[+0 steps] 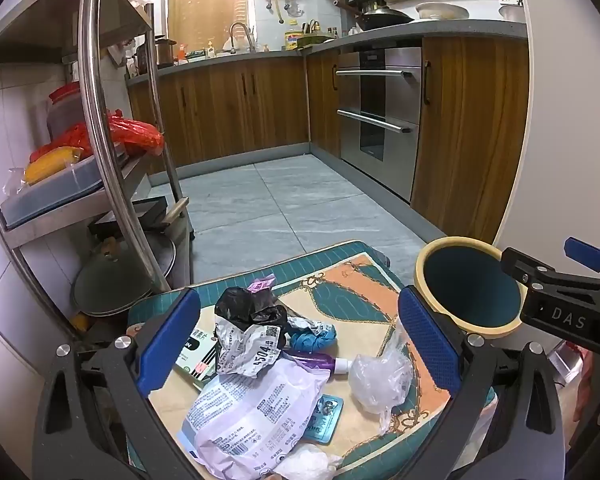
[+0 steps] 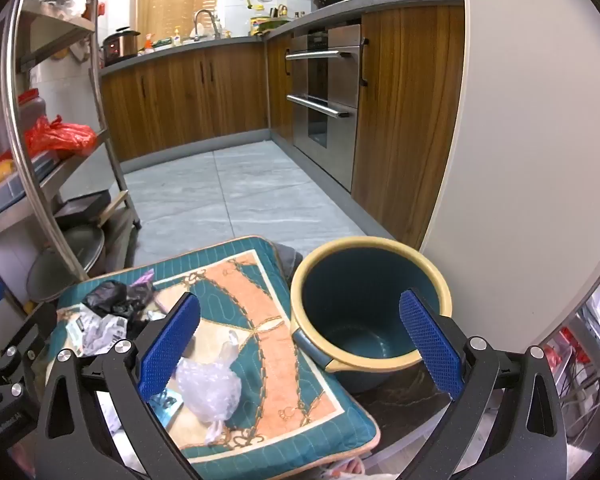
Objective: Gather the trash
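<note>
My left gripper [image 1: 298, 344] gapes wide over the trash pile [image 1: 256, 360], gripping nothing. My right gripper [image 2: 300, 344] is equally wide and empty, bin [image 2: 364, 312] just ahead

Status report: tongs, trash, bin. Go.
Left tongs and right tongs open, empty. Trash pile on cushion. Bin empty beside it. Nothing blocking.

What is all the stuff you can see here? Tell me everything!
cushion: one, teal and orange, under the trash
bin: one, teal with cream rim, empty, beside the cushion
black bag: one, black, far end of the pile
clear bag: one, see-through, on the cushion
purple tube: one, purple, mid pile
white packet: one, pale lilac, near edge
left claw: one, blue pads, open over the pile
right claw: one, blue pads, open
</note>
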Available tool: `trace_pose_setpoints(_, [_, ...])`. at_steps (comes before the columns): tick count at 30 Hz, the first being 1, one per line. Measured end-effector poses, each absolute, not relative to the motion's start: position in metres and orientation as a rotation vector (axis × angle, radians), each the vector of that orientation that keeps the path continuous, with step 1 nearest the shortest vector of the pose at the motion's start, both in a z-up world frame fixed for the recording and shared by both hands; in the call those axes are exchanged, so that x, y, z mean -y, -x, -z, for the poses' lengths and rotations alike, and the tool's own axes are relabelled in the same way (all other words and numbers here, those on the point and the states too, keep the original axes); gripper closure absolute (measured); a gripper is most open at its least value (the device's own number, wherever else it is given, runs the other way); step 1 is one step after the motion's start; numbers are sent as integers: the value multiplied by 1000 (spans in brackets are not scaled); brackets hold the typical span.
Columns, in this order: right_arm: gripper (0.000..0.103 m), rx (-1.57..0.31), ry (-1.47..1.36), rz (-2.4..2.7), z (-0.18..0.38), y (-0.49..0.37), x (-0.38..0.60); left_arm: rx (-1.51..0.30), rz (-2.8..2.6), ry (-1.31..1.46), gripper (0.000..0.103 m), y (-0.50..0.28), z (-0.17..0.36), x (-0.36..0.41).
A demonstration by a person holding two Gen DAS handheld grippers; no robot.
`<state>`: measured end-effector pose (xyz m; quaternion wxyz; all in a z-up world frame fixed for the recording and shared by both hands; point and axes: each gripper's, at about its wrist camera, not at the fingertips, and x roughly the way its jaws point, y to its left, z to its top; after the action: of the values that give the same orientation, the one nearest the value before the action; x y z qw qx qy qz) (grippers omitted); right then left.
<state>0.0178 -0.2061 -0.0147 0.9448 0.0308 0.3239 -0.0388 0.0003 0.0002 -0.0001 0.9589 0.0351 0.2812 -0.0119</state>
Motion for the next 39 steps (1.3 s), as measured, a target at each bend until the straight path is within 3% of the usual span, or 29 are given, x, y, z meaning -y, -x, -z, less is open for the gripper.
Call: trace_pose_setpoints(39, [4,-665,-67,76,15,-18,206,-567,22,-75,5,0,0,0])
